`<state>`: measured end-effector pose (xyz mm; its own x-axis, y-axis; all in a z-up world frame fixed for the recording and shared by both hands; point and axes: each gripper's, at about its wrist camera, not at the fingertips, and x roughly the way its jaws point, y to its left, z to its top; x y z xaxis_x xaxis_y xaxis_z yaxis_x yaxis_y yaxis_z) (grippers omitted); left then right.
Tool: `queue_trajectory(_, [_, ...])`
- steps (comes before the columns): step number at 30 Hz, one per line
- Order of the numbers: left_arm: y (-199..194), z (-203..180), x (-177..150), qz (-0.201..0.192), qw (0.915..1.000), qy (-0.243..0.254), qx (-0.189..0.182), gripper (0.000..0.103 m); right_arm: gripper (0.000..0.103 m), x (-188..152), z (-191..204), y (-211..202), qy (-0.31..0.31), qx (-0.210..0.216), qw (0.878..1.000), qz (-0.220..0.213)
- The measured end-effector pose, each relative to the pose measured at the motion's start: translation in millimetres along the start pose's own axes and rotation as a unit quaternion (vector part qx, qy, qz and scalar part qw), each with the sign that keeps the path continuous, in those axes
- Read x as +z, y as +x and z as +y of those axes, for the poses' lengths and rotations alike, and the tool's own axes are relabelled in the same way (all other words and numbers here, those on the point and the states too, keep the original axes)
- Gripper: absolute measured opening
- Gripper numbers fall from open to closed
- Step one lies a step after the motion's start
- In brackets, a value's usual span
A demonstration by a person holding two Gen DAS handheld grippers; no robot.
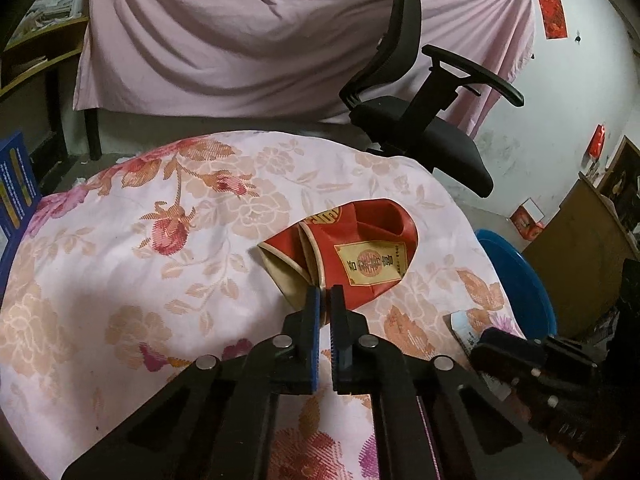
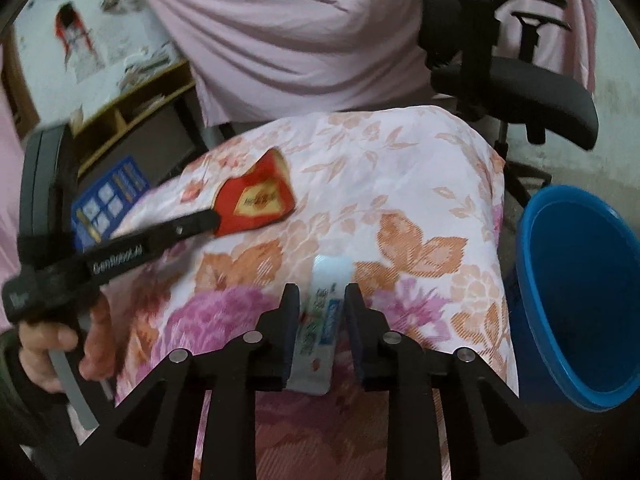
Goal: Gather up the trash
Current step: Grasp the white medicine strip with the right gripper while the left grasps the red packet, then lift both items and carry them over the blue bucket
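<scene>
The left gripper (image 1: 325, 294) has its fingers nearly together, pinched on the near rim of a crushed red paper cup (image 1: 352, 256) lying on the floral-clothed bench (image 1: 120, 280). The cup looks light and soft, so its flattened rim is a fair hold. The right gripper (image 2: 322, 300) has its fingers apart, straddling a flat toothpaste tube (image 2: 320, 320), thin and probably slippery. A blue bucket (image 2: 580, 292) stands just beside the bench.

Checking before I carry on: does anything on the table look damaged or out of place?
The red paper cups are crushed flat, lying on the floral cloth; the left hand-held gripper pinches their rim. A flattened toothpaste tube lies between the right hand-held gripper fingers.
</scene>
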<state>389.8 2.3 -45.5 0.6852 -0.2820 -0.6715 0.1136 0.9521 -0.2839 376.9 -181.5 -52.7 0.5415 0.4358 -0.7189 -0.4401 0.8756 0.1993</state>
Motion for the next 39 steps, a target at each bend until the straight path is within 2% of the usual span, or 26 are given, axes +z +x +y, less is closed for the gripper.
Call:
queue_trajectory(11, [-6.9, -11.4, -5.8, 0.000, 0.9997, 0.024, 0.000, 0.001, 0.025, -4.6, 8.3, 5.8, -0.035, -0.015, 0.999, 0.022])
queue_trajectory(16, [-11.8, -16.4, -6.2, -0.005, 0.9995, 0.030, 0.006, 0.001, 0.025, -6.3, 5.9, 4.8, -0.036, -0.008, 0.999, 0.024])
queue_trajectory(19, [-14.9, -19.0, -7.7, -0.009, 0.9994, 0.032, 0.011, 0.001, 0.019, -6.4, 4.6, 3.9, -0.032, -0.010, 0.999, 0.022])
queue_trajectory(25, [-24.4, -27.1, -11.1, -0.025, 0.9984, 0.046, 0.023, 0.001, 0.018, -7.1, 4.3, -0.9, -0.032, -0.006, 0.999, 0.011])
queue_trajectory(33, [-42.2, -45.5, -13.5, -0.067, 0.9954, 0.062, 0.027, 0.001, 0.018, -8.1, -3.0, -23.7, -0.015, 0.007, 0.999, -0.047])
queue_trajectory(35, [-50.0, -51.8, -11.1, -0.087, 0.9938, 0.064, 0.026, 0.001, 0.018, -7.4, -3.3, -33.3, -0.013, 0.006, 0.997, -0.076])
queue_trajectory(39, [-70.0, -70.2, -5.9, -0.137, 0.9876, 0.075, 0.019, 0.001, 0.018, -7.7, -2.6, -69.1, -0.029, -0.016, 0.984, -0.175])
